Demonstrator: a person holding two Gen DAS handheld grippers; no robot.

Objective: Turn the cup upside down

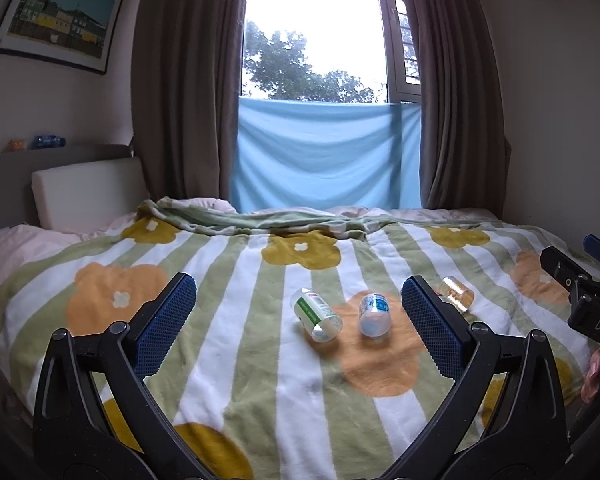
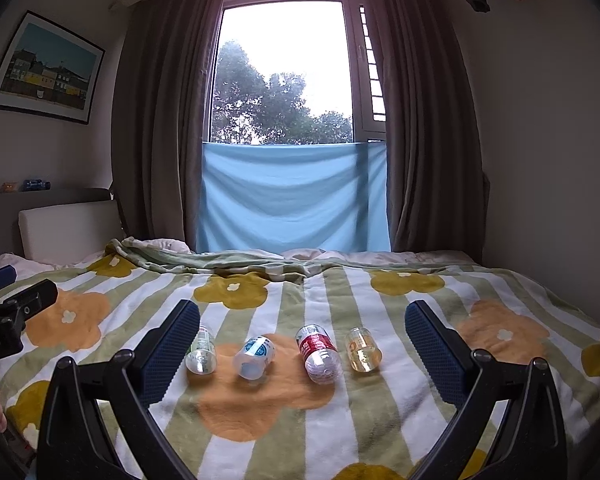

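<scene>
Several small clear plastic cups lie on their sides in a row on the flowered blanket. In the right wrist view they are a green-label cup, a blue-label cup, a red-label cup and a yellowish cup. In the left wrist view I see the green-label cup, the blue-label cup and the yellowish cup; the right finger hides the red one. My left gripper is open and empty above the bed, short of the cups. My right gripper is open and empty, also short of them.
The bed fills the foreground, with a rumpled blanket fold and a white headboard cushion at the far left. Brown curtains and a blue cloth cover the window behind. Each gripper shows at the other view's edge.
</scene>
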